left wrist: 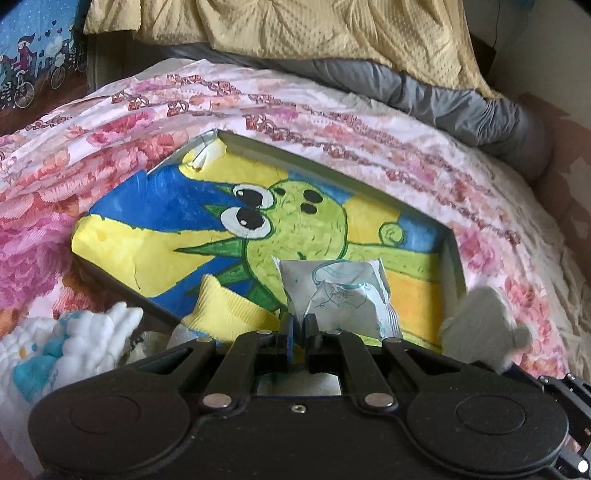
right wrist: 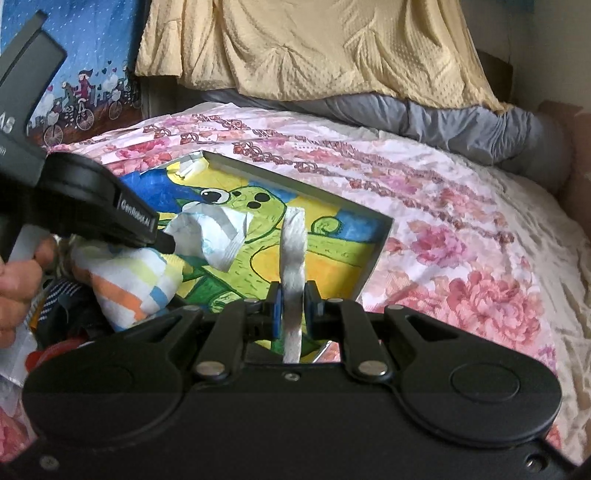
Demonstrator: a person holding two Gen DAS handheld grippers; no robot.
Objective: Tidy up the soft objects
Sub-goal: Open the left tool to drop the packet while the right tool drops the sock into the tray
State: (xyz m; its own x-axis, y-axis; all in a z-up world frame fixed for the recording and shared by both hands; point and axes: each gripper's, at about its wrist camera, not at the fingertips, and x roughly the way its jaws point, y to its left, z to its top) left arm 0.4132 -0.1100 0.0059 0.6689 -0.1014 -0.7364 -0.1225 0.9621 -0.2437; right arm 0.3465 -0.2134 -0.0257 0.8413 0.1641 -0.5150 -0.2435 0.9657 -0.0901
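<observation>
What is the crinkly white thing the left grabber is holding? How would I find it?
Start at the flowery pink bedspread and find the tray with a green cartoon creature painted inside. At its near edge, the left gripper pinches a folded white packet with pale blue drawings. Beside it, the yellow ribbed cloth is plain and the fluffy towel has no print.

Floral bedspread (left wrist: 369, 147), yellow blanket (left wrist: 295, 33), grey bolster (right wrist: 461, 118).
</observation>
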